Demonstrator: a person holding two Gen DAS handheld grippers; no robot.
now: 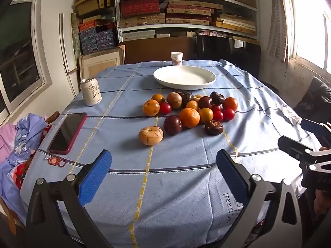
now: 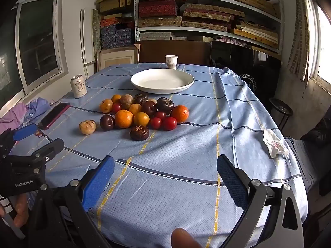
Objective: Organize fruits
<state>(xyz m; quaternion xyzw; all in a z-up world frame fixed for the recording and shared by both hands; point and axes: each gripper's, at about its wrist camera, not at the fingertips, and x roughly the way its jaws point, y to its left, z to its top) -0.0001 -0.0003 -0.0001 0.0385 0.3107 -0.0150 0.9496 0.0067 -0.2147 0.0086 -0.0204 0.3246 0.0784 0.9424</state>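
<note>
A: Since nothing has been lifted yet, list the stock as it lies.

B: Item one, fruit pile [image 1: 189, 109]: oranges, small red fruits, dark purple ones, loose on the blue cloth of the table [image 1: 165, 186], bunched together and touching. One pale tan fruit [image 1: 150, 135] sits just apart at the near left edge of the pile; one dark wrinkled fruit [image 2: 139, 132] sits at the near side.

A: Destination?

B: Item two, white plate [image 1: 209, 80], empty, beyond the pile and near it. Judged to be where the fruit is meant to go, since it is the only open dish and stands centred behind the heap.

A: Tools?

B: Item three, left gripper [image 1: 163, 177]: jaws spread wide, holding nothing, low over the near edge, aimed at the tan fruit. Item four, right gripper [image 2: 165, 183]: jaws likewise wide apart and empty, pointed toward the pile's right side. Both look staged for a first pick; wide jaws suit the larger oranges.

A: Sundries?

B: Drink can [image 1: 91, 92] and phone [image 1: 68, 133] at left, paper cup [image 1: 176, 58] behind the plate, crumpled tissue [image 2: 275, 143] at right. All well apart from the pile, so no obstruction to the reach, by my reckoning.
</note>
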